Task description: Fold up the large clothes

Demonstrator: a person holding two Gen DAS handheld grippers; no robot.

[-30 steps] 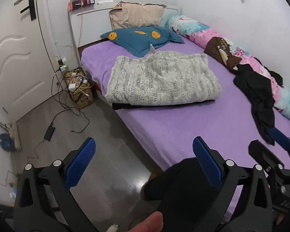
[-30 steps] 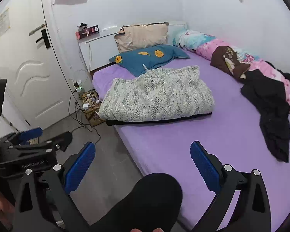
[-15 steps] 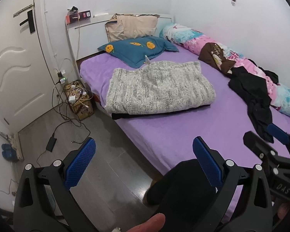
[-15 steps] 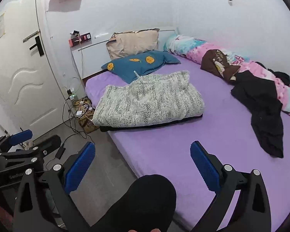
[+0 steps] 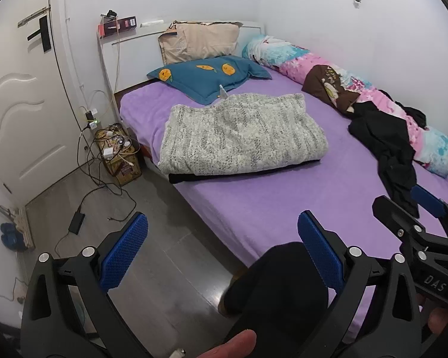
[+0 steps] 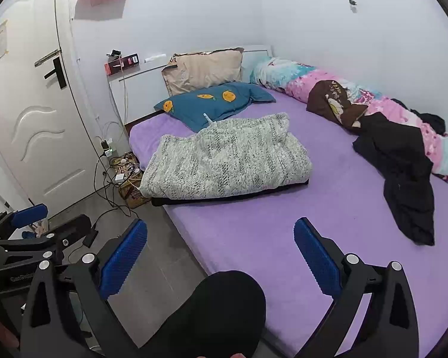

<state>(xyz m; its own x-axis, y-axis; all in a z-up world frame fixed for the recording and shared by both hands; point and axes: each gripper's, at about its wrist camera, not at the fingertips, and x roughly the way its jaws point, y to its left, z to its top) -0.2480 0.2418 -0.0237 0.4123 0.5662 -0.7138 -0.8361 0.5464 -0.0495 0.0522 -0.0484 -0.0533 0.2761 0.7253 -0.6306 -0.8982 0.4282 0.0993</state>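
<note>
Purple sheet covers the whole bed (image 5: 254, 205), and the black garment (image 6: 400, 173) that needs folding is lying crumpled toward 2 o'clock in the right wrist view, draped partly over the pink and blue floral quilt roll (image 6: 409, 116) that runs along the wall. Nobody's touching it; both tongs are well apart from it.

Left tongs (image 5: 222, 249) are wide open with nothing between the blue pads, hanging over the grey floor (image 5: 152, 238) and the near edge of the mattress. Right tongs (image 6: 221, 250) are the same deal: spread apart, empty, pointing over the bed's near corner. In the left wrist view you can see the right tongs poking in at about 4 o'clock, and the left ones show at 9 o'clock in the right wrist view.

A folded grey knit blanket (image 5: 242, 137) sits mid-bed at about 12 o'clock, resting on something black that only shows as a thin edge. Behind it there's a teal pillow (image 5: 209, 76) with little yellow fruit prints, then a beige pillow (image 5: 198, 43) propped against the white headboard (image 5: 125, 50). A brown printed cloth (image 6: 334, 104) lies on the quilt roll.

At 10 o'clock there's a tangle of chargers and cables (image 5: 116, 149) on a box beside the bed, next to the white door (image 5: 18, 104). A dark knee (image 6: 221, 310) sits at 6 o'clock.
</note>
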